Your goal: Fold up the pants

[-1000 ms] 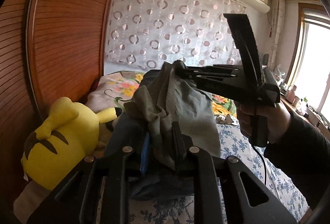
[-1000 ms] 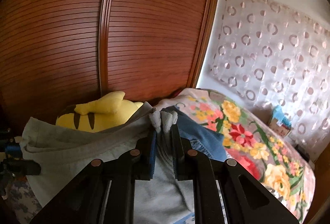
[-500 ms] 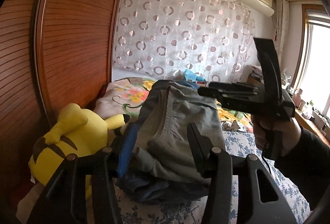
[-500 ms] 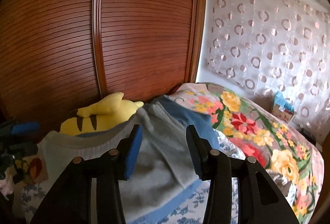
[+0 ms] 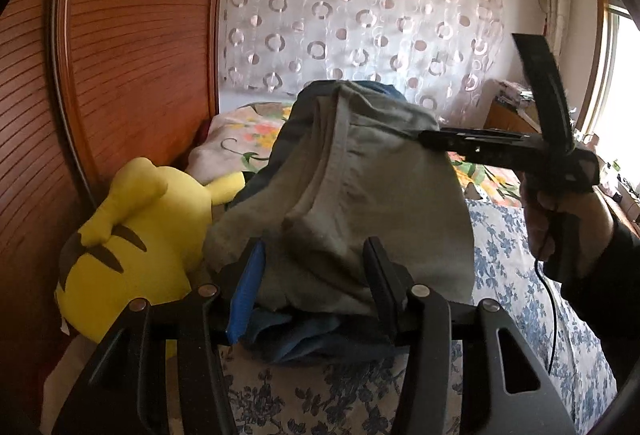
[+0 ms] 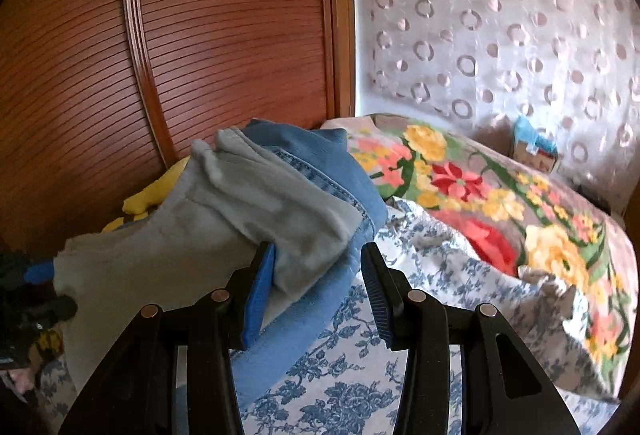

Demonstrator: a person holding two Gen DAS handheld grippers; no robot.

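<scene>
Folded grey pants (image 5: 360,195) lie on top of blue jeans (image 5: 304,339) on the bed. My left gripper (image 5: 312,267) is open, and the near end of the grey cloth sits loosely between its fingers. My right gripper (image 6: 318,267) is open too. A corner of the grey pants (image 6: 240,219) lies against its left finger (image 6: 262,275), over the blue jeans (image 6: 320,155). The left wrist view shows the right gripper (image 5: 424,137) at the far right edge of the pants, held by a person's hand (image 5: 560,211). The left gripper (image 6: 36,275) shows at the left edge of the right wrist view.
A yellow plush toy (image 5: 132,235) lies left of the pants against the slatted wooden wardrobe door (image 5: 140,55). A bright flowered blanket (image 6: 480,187) is heaped to the right on the blue floral sheet (image 6: 360,375). A patterned curtain (image 5: 360,15) hangs behind the bed.
Both grippers were shut on the grey pants and have opened and let go. The pants have settled onto the jeans, and both grippers have drawn back a little.
</scene>
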